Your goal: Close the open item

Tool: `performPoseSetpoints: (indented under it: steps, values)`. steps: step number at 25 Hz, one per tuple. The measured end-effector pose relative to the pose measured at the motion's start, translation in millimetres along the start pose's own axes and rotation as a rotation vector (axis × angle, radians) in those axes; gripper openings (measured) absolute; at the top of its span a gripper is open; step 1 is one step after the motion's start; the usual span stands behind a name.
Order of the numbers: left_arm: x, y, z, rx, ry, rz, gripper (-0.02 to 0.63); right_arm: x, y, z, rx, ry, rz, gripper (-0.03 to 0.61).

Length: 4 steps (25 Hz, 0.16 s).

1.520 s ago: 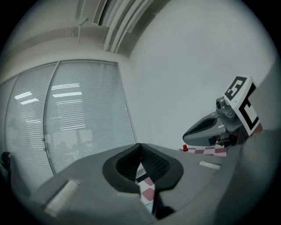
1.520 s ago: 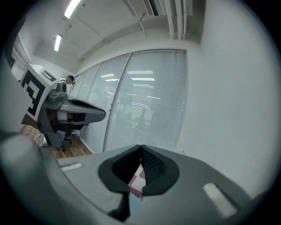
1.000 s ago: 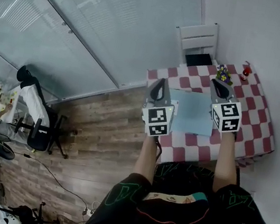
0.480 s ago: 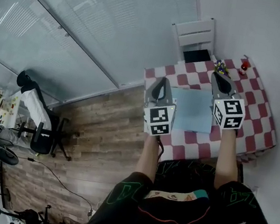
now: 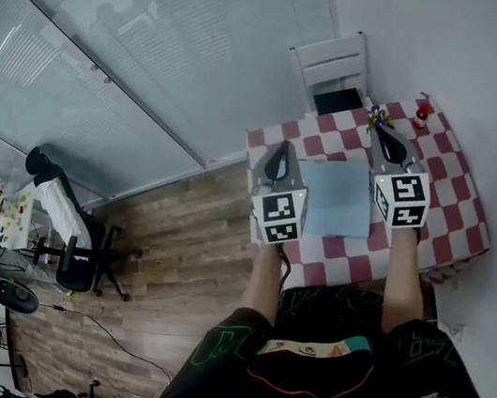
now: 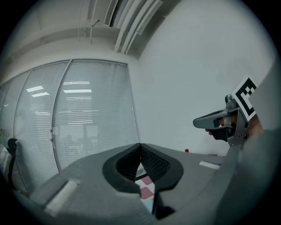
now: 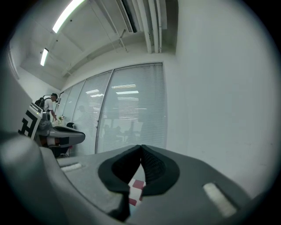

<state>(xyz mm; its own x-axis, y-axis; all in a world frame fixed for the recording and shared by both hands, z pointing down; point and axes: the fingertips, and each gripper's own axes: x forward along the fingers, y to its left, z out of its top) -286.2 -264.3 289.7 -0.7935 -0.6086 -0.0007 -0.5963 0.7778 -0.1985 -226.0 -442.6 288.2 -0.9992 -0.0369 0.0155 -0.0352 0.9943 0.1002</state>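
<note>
Blue item (image 5: 336, 199) is lying on tabletop (image 5: 457, 203); left tool (image 5: 282, 152), right tool (image 5: 383, 136) are hovering above, both closed, empty; approaching its edge slowly seems wise.

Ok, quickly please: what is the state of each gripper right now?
Left gripper: closed, holding nothing.
Right gripper: closed, holding nothing.
</note>
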Motion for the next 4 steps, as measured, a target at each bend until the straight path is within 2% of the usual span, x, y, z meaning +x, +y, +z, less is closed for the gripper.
performPoseSetpoints:
  steps: [4]
  values:
    - [-2.6, -5.6, -6.0, -0.002, 0.011, -0.007, 0.006, -5.2, -1.1, 0.4, -0.001, -0.009, 0.002, 0.002]
